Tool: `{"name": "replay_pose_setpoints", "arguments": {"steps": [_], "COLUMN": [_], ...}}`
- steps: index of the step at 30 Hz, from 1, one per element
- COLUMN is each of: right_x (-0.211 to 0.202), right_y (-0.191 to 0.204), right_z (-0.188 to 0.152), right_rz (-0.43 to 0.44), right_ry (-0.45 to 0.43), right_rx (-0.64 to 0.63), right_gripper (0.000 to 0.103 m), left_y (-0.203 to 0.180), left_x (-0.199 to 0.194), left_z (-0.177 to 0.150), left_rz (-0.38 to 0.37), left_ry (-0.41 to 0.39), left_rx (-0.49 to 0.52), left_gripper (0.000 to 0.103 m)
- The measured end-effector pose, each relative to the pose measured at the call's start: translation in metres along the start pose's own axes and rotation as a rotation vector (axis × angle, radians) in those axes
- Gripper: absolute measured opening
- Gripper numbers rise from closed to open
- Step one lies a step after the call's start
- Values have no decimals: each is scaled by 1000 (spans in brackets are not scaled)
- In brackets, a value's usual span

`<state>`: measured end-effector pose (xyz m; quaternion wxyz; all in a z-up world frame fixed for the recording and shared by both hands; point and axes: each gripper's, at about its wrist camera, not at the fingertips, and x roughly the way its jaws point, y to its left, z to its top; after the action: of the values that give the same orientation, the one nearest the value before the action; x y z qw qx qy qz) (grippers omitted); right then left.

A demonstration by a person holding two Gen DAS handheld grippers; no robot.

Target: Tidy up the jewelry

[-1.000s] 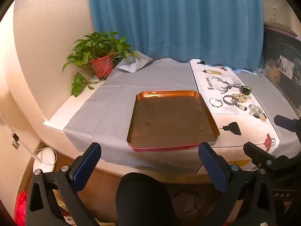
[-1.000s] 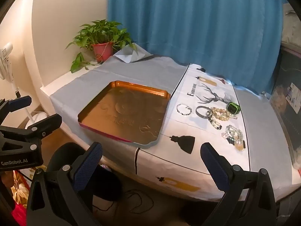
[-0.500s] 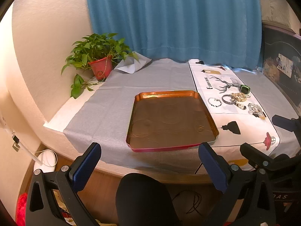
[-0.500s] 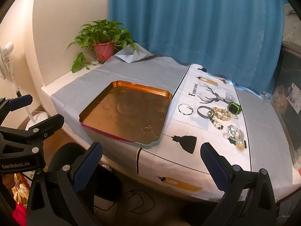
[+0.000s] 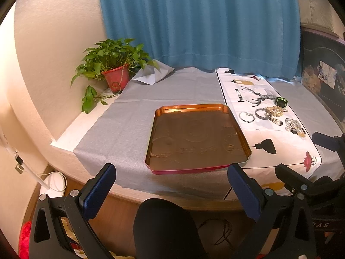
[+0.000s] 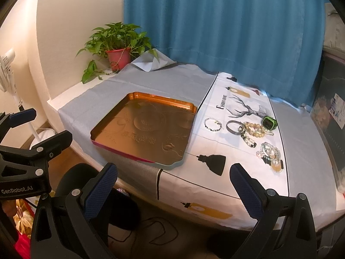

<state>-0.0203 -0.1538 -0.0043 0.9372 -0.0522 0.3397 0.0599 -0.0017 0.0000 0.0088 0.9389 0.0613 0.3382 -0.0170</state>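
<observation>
Both tools idle short of the table's near edge: left gripper (image 5: 170, 191) and right gripper (image 6: 173, 191) spread wide, holding nothing. Copper tray (image 6: 183, 108) lies empty at centre, presumably the destination. Bracelets (image 6: 252, 129) and green watch (image 6: 268, 122) lie clustered on the printed cloth (image 6: 228, 172), right of the tray, untouched.

Blue curtain (image 5: 198, 21) behind table; cream wall (image 5: 54, 43) left.

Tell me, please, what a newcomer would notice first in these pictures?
Probably the copper tray, lying empty on the grey cloth mid-table. Next, the cluster of bracelets on the white printed runner to its right, and the blue curtain behind.
</observation>
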Motion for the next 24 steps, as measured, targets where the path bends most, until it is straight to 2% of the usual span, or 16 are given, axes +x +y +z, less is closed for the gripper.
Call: {"name": "replay_pose_setpoints", "arguments": {"steps": [24], "right_x": [1], "right_y": [-2], "right_z": [-2], "right_rz": [3], "right_ry": [-1], "right_rx": [6], "right_gripper": [103], "left_y": [0], "left_x": [-3], "left_z": [0], "left_rz": [6], "left_ry": [-4], "left_rx": [5], "left_gripper": [103]}}
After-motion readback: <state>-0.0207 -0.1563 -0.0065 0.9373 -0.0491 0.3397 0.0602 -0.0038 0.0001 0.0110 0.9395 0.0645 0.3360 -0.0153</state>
